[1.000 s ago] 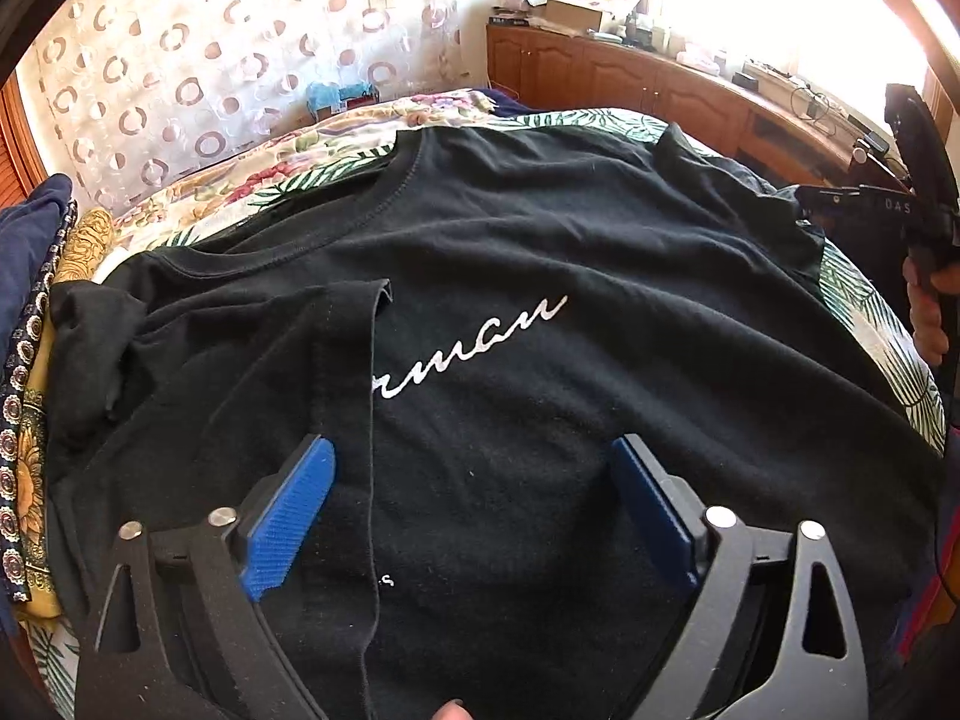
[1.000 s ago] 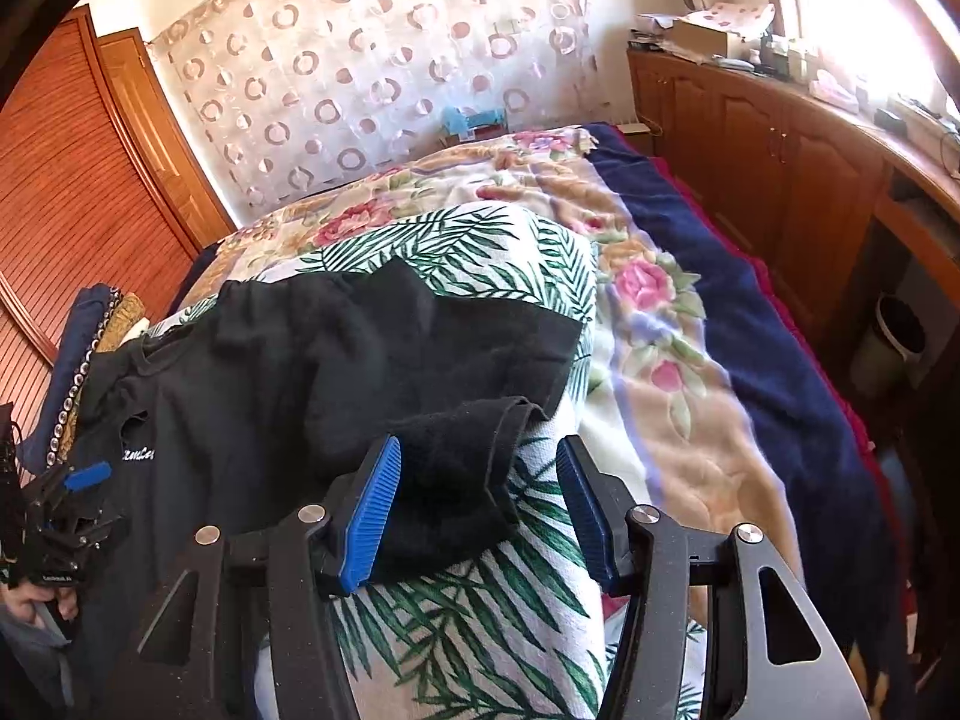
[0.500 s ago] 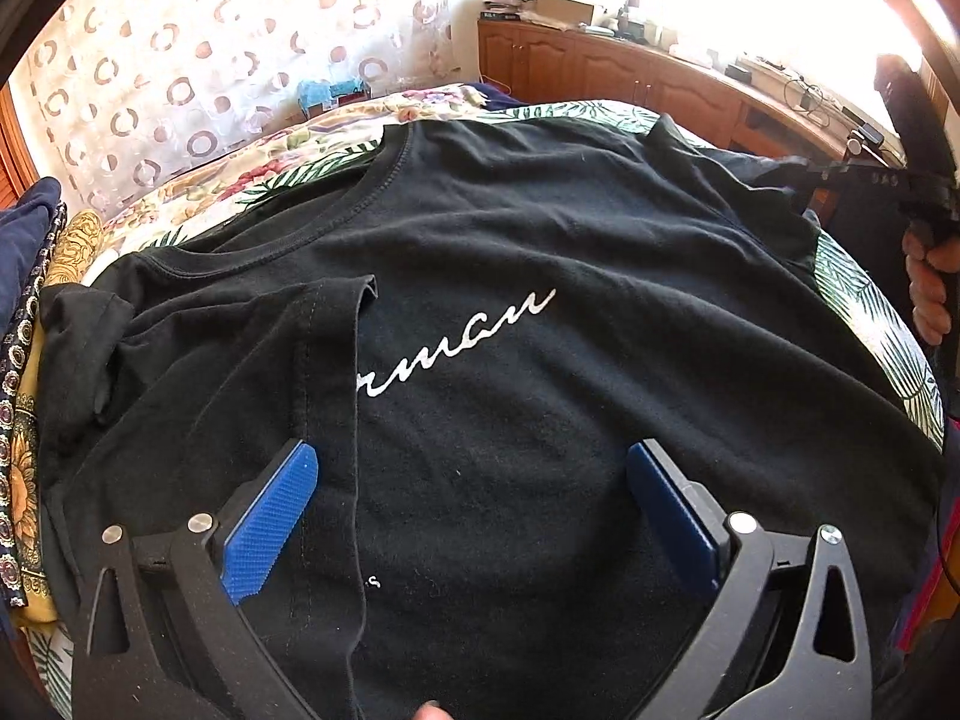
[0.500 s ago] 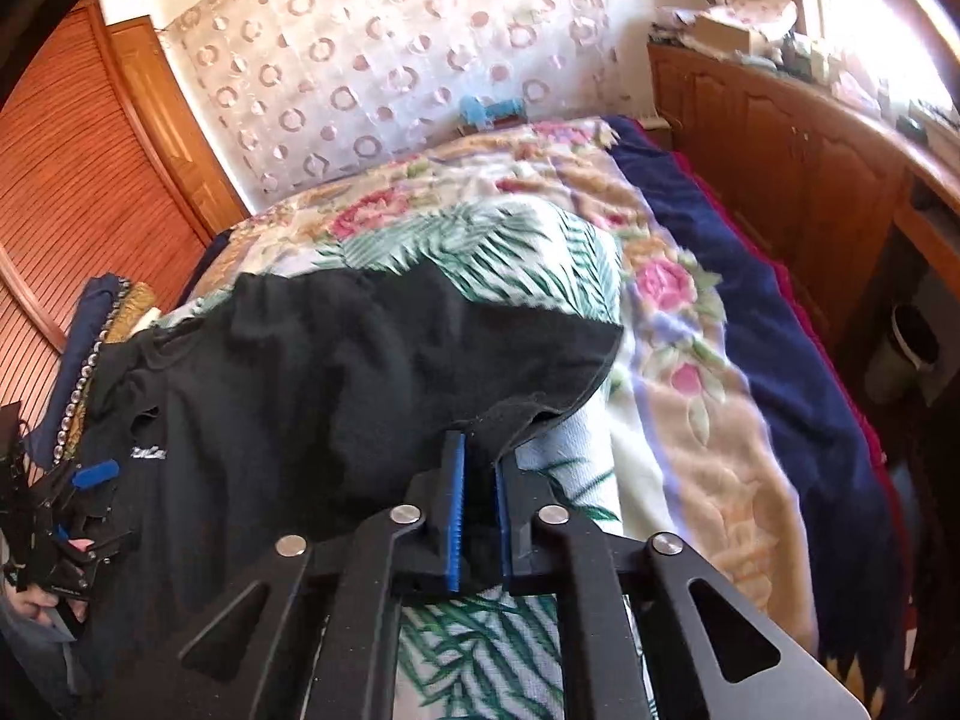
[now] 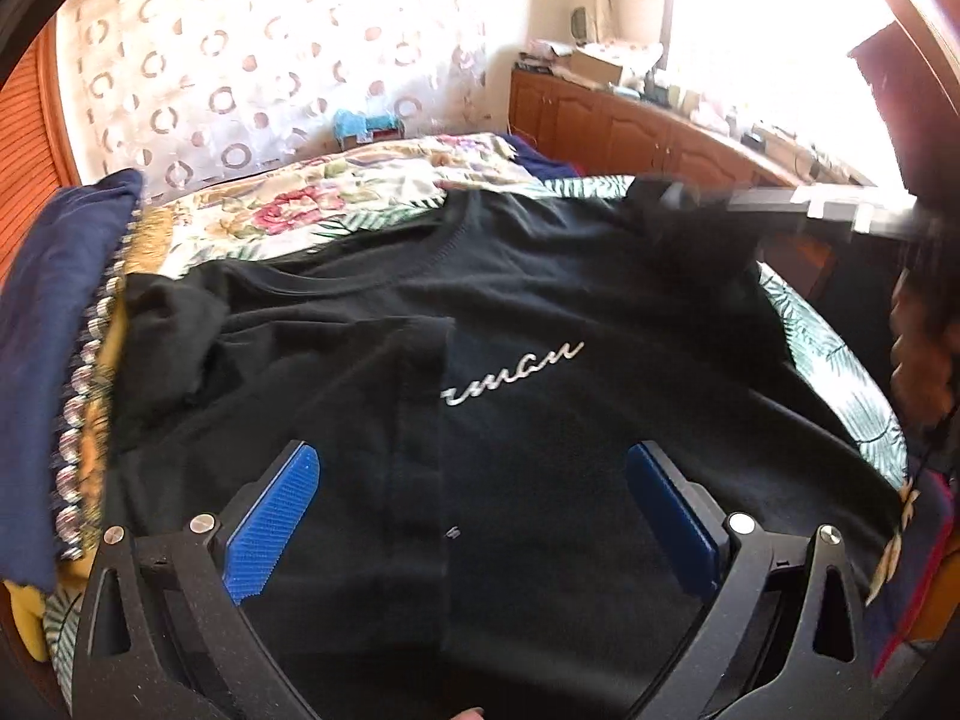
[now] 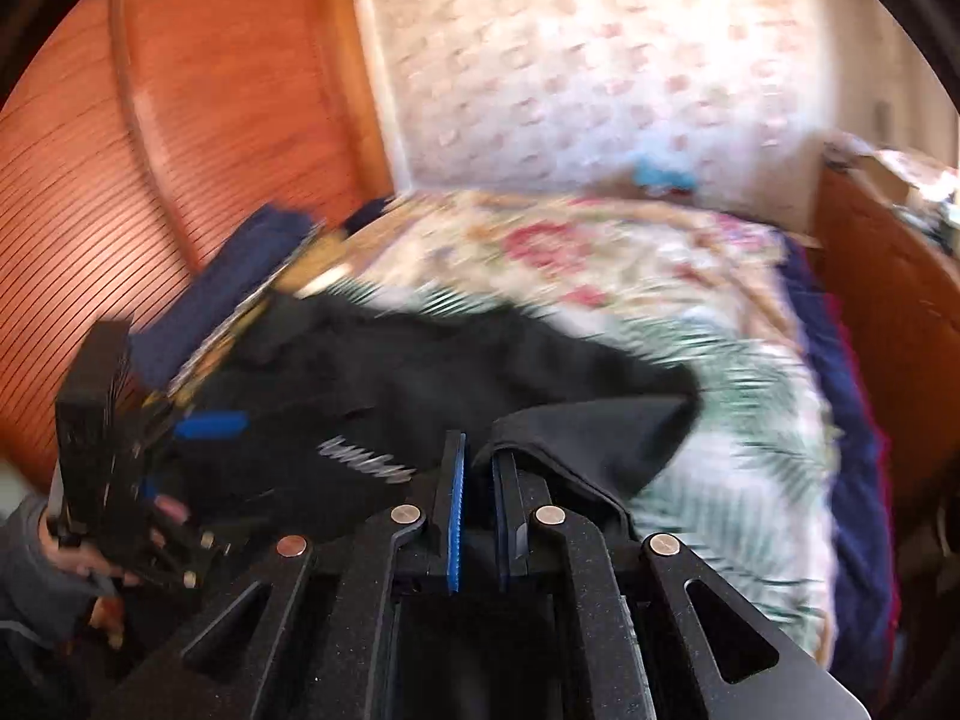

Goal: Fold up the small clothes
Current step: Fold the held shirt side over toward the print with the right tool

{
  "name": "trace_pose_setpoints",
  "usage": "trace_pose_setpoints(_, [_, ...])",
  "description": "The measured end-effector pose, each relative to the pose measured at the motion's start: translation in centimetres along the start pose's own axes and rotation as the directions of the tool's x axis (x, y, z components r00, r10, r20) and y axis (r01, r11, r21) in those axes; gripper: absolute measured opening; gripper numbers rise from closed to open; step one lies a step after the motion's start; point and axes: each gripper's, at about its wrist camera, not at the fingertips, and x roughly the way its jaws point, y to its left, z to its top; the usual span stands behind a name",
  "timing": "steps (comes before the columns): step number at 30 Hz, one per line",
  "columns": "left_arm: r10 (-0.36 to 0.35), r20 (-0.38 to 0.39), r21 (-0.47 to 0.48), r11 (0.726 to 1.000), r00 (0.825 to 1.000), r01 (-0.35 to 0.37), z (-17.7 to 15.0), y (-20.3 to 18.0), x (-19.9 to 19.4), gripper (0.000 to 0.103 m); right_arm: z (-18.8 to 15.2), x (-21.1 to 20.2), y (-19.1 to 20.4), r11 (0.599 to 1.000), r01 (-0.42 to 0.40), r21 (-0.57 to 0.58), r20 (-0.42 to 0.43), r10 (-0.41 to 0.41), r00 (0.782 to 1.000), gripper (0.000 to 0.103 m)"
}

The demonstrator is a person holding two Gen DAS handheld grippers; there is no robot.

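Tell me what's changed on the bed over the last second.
The right gripper closed on the black T-shirt's right sleeve and swung it up and across toward the white lettering. The left gripper stayed open above the shirt; the left side stayed folded.

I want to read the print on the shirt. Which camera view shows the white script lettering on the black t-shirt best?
The left wrist view: the white script lettering lies sharp and nearly centred on the black t-shirt, its left end covered by a folded flap. The right wrist view shows it only as a small motion-blurred smear.
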Motion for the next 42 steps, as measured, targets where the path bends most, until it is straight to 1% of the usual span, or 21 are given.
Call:
trace_pose_setpoints(2, [-0.01, 0.008, -0.005, 1.0, 1.0, 0.01, -0.3, 0.5, -0.9, 0.103, -0.4, 0.9, 0.9, 0.999, 0.011, -0.049, -0.015, -0.011, 1.0, 0.036])
trace_pose_setpoints(4, [-0.008, 0.025, 0.0, 1.0, 1.0, 0.008, -0.6, 0.8, -1.8, 0.103, -0.8, 1.2, 0.7, 1.0, 0.0, -0.029, -0.022, -0.001, 1.0, 0.04])
trace_pose_setpoints(7, [0.005, 0.04, -0.004, 1.0, 0.999, -0.005, -0.9, 1.2, -2.5, 0.103, -1.0, 0.4, -0.7, 1.0, 0.025, 0.017, -0.006, -0.025, 1.0, 0.04])
trace_pose_setpoints(9, [0.001, 0.049, -0.014, 1.0, 0.999, -0.001, -1.0, 1.5, -2.8, 0.103, -1.2, -0.1, -1.9, 0.998, 0.047, 0.045, -0.002, -0.047, 0.999, 0.04])
trace_pose_setpoints(12, [-0.005, 0.06, -0.033, 0.999, 0.998, 0.007, -1.1, 1.9, -3.0, 0.103, -1.9, -0.2, -3.0, 0.992, 0.098, 0.079, -0.025, -0.096, 0.995, 0.04])
trace_pose_setpoints(15, [-0.001, 0.062, -0.046, 0.999, 0.998, 0.004, -1.2, 2.2, -3.0, 0.103, -2.4, 1.4, -3.4, 0.989, 0.089, 0.12, -0.076, -0.08, 0.994, 0.04])
trace_pose_setpoints(19, [-0.003, 0.053, -0.046, 0.999, 0.999, 0.005, -1.5, 2.1, -2.8, 0.103, -2.9, 3.7, -3.6, 0.987, 0.072, 0.143, -0.129, -0.054, 0.99, 0.04])
trace_pose_setpoints(23, [0.005, 0.045, -0.041, 0.999, 0.999, -0.003, -1.6, 2.2, -2.7, 0.103, -2.6, 5.5, -4.5, 0.981, 0.102, 0.164, -0.186, -0.071, 0.98, 0.04])
trace_pose_setpoints(25, [0.006, 0.044, -0.047, 0.999, 0.999, -0.004, -1.7, 2.4, -2.8, 0.103, -2.4, 5.7, -4.6, 0.981, 0.095, 0.169, -0.184, -0.063, 0.981, 0.04])
trace_pose_setpoints(26, [0.007, 0.043, -0.052, 0.999, 0.999, -0.005, -1.8, 2.6, -2.8, 0.103, -2.1, 5.8, -4.5, 0.982, 0.087, 0.169, -0.185, -0.055, 0.981, 0.04])
trace_pose_setpoints(27, [0.008, 0.042, -0.055, 0.998, 0.999, -0.005, -1.8, 2.6, -2.8, 0.103, -1.8, 5.9, -4.4, 0.983, 0.08, 0.163, -0.185, -0.049, 0.982, 0.036])
trace_pose_setpoints(28, [0.009, 0.043, -0.057, 0.998, 0.999, -0.006, -1.8, 2.8, -2.8, 0.103, -1.6, 6.1, -4.2, 0.986, 0.07, 0.15, -0.183, -0.042, 0.982, 0.024])
trace_pose_setpoints(29, [0.012, 0.042, -0.059, 0.998, 0.999, -0.009, -1.8, 2.9, -2.8, 0.103, -1.5, 6.2, -4.3, 0.989, 0.06, 0.137, -0.181, -0.035, 0.983, 0.016])
trace_pose_setpoints(30, [0.014, 0.042, -0.061, 0.998, 0.999, -0.012, -1.7, 3.0, -2.8, 0.103, -1.1, 6.4, -4.0, 0.992, 0.051, 0.119, -0.177, -0.03, 0.984, 0.012])
trace_pose_setpoints(32, [0.016, 0.045, -0.065, 0.998, 0.999, -0.013, -1.7, 3.2, -2.9, 0.103, -0.1, 6.7, -3.7, 0.996, 0.03, 0.09, -0.156, -0.016, 0.988, 0.01])
trace_pose_setpoints(35, [0.022, 0.049, -0.069, 0.997, 0.999, -0.019, -1.7, 3.4, -3.1, 0.103, 1.6, 7.2, -3.2, 0.997, 0.042, 0.064, -0.126, -0.034, 0.991, 0.009])
trace_pose_setpoints(38, [0.025, 0.05, -0.073, 0.997, 0.998, -0.022, -1.8, 3.7, -3.2, 0.103, 2.9, 7.4, -2.7, 0.998, 0.009, 0.062, -0.088, -0.004, 0.996, 0.009])
trace_pose_setpoints(41, [0.032, 0.046, -0.078, 0.997, 0.998, -0.029, -1.8, 3.9, -3.0, 0.103, 3.6, 8.3, -2.1, 0.999, 0.011, 0.036, -0.069, -0.009, 0.998, 0.009])
trace_pose_setpoints(42, [0.032, 0.044, -0.079, 0.996, 0.999, -0.029, -1.8, 3.9, -3.0, 0.103, 3.3, 8.5, -2.2, 0.999, 0.017, 0.032, -0.062, -0.015, 0.998, 0.009])
